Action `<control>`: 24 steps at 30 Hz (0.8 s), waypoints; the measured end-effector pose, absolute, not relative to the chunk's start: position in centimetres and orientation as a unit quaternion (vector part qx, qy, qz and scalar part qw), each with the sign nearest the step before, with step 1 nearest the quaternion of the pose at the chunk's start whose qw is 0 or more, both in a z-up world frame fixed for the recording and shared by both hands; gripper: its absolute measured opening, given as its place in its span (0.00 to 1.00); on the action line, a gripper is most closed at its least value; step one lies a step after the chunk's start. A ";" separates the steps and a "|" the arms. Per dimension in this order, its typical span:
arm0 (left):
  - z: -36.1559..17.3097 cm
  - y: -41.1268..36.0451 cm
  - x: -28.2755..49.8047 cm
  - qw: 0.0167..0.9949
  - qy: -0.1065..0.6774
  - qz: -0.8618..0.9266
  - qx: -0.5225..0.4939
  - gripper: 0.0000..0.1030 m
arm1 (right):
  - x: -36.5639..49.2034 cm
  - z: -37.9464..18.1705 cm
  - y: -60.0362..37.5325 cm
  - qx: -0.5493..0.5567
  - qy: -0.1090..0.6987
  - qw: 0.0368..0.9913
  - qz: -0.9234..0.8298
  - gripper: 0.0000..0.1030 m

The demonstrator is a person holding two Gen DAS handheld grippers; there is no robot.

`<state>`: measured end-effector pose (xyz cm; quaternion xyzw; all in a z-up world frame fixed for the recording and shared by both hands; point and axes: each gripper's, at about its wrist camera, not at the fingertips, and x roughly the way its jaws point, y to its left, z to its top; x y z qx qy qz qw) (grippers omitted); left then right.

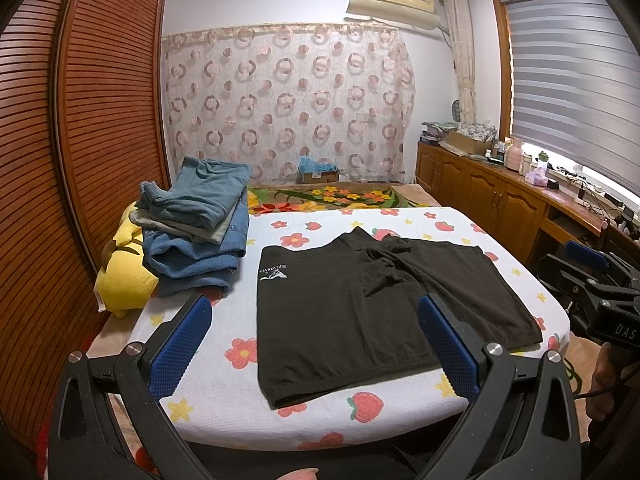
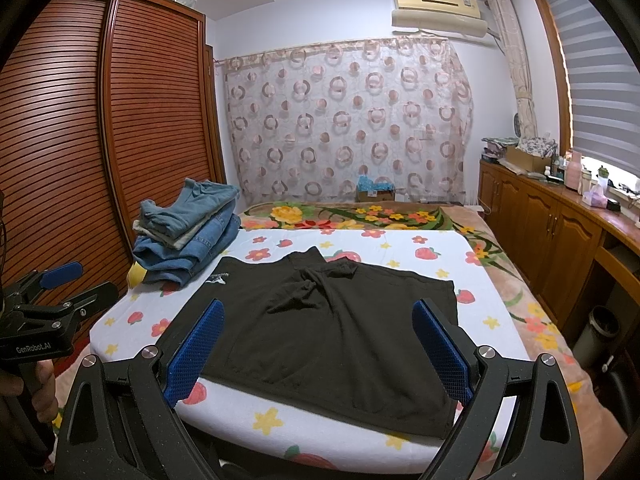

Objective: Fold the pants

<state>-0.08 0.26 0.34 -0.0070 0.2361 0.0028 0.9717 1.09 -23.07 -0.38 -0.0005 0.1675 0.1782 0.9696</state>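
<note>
Black pants (image 1: 360,312) lie flat on the floral-sheeted bed (image 1: 400,424), legs spread left and right, crotch pointing toward the far curtain. Left hand-held gripper (image 1: 314,344) and right hand-held gripper (image 2: 318,348) hover above the near edge, fingers spread, holding nothing. Folded jeans (image 1: 200,240) sit far left.

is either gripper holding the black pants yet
No, the left gripper and right gripper both hang open above the black pants, gripping nothing.
</note>
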 end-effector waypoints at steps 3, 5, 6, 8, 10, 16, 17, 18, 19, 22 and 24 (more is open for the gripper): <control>0.7 0.6 0.5 0.969 0.246 0.001 -0.008 1.00 | 1.2 -0.5 -23.2 0.001 0.172 0.969 0.178 0.93; 0.4 0.9 0.9 0.967 0.254 -0.002 -0.011 1.00 | 1.4 -0.7 -23.2 0.001 0.176 0.968 0.177 0.93; 0.1 1.1 0.7 0.966 0.258 -0.003 -0.011 1.00 | 1.5 -0.8 -23.2 0.002 0.180 0.968 0.177 0.93; -0.3 1.2 0.9 0.964 0.265 -0.005 -0.013 1.00 | 1.7 -1.0 -23.2 0.001 0.185 0.967 0.178 0.93; -1.0 1.3 1.3 0.962 0.272 -0.007 -0.014 1.00 | 1.9 -1.0 -23.2 -0.002 0.189 0.966 0.177 0.93; -2.0 1.6 1.7 0.958 0.287 -0.013 -0.021 1.00 | 2.2 -1.0 -23.2 -0.004 0.198 0.965 0.173 0.93; -2.3 1.8 1.8 0.956 0.291 -0.014 -0.021 1.00 | 2.3 -1.0 -23.3 -0.004 0.200 0.965 0.172 0.93; -2.6 1.7 1.8 0.956 0.291 -0.014 -0.021 1.00 | 2.4 -1.0 -23.3 -0.003 0.202 0.964 0.171 0.93; -3.0 1.9 2.0 0.955 0.296 -0.014 -0.021 1.00 | 2.5 -1.1 -23.3 -0.003 0.203 0.964 0.170 0.93; -3.6 2.3 2.1 0.954 0.300 -0.014 -0.023 1.00 | 2.6 -1.2 -23.3 -0.005 0.207 0.964 0.167 0.93; -4.4 2.8 2.5 0.952 0.305 -0.017 -0.026 1.00 | 2.9 -1.4 -23.4 -0.005 0.211 0.963 0.165 0.93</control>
